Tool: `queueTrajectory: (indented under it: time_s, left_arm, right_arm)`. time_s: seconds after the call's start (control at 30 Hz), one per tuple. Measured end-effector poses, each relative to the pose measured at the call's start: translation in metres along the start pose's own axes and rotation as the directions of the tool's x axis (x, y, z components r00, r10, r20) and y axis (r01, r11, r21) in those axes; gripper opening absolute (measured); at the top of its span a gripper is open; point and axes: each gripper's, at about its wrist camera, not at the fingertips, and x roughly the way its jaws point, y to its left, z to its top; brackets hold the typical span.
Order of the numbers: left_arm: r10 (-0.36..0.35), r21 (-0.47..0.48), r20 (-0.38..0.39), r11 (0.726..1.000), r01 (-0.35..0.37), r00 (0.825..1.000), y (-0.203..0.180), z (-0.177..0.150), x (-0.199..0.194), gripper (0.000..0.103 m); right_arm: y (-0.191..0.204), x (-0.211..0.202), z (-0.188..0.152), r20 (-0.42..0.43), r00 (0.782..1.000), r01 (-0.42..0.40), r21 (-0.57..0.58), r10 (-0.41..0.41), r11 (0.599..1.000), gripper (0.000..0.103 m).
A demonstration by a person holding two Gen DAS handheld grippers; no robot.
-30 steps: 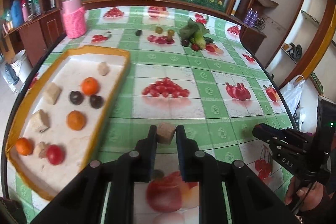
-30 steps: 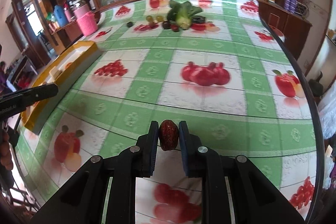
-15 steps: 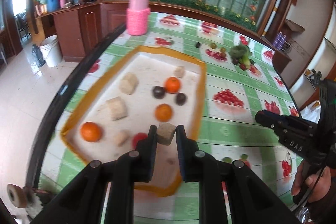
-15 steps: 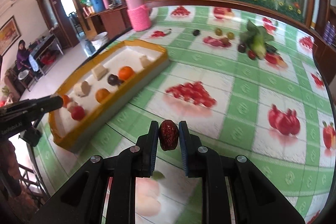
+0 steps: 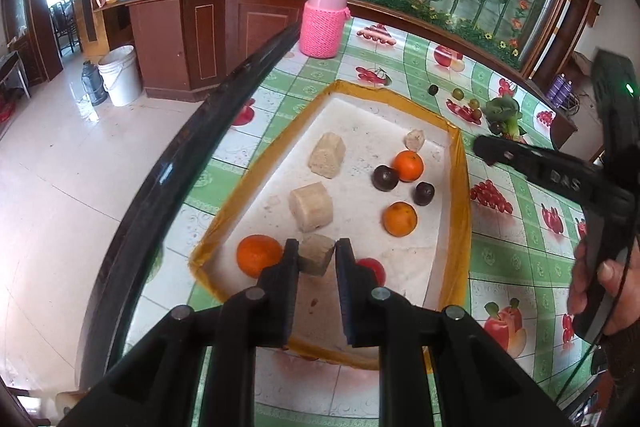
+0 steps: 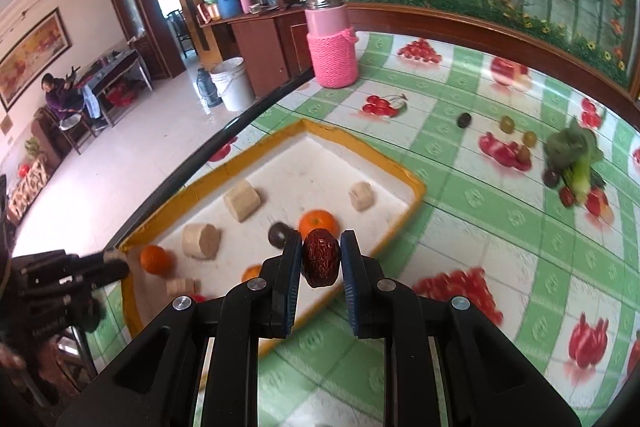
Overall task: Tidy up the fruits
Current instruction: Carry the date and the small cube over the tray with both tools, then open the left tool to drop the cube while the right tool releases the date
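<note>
Left tongs [image 5: 317, 259] pinch a tan, cut-faced fruit chunk [image 5: 316, 258] over the near end of the shallow white tray with yellow taped rim [image 5: 459, 163]. Right tongs [image 6: 320, 259] pinch a wrinkled dark-red date [image 6: 320, 258], long axis upright, short of the tray's near wall. Left is nearer the drop. Worktop [image 6: 460, 195]: glossy green-check fruit-print cloth; wooden cabinets and tiled floor beyond.

Round table [image 5: 532, 267] with a dark rim under a green-and-white checked cloth printed with fruit, shallow yellow-rimmed tray [image 5: 460, 195] near its edge, pink knit-sleeved flask [image 5: 325, 15] standing beyond, leafy green vegetable [image 6: 576, 159] with small loose fruits [image 6: 508, 125] scattered beside it
</note>
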Motion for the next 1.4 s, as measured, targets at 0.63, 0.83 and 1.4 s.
queueTrajectory:
  time_s: [0.63, 0.83, 1.4]
  left_arm:
    - [-0.065, 0.135, -0.137, 0.987, 0.084, 0.988, -0.034, 0.027, 0.079, 0.021]
    - [-0.058, 0.121, -0.162, 0.990, 0.079, 0.985, -0.030, 0.030, 0.094, 0.021]
    - [-0.025, 0.133, -0.164, 0.990, 0.048, 0.986, -0.035, 0.022, 0.094, 0.042]
  right_arm:
    - [-0.006, 0.112, 0.049, -0.182, 0.983, -0.002, -0.082, -0.013, 0.997, 0.019]
    - [-0.009, 0.132, 0.051, -0.231, 0.973, -0.001, -0.097, -0.021, 0.995, 0.019]
    - [-0.006, 0.112, 0.041, -0.203, 0.975, 0.066, -0.148, -0.096, 0.987, 0.031]
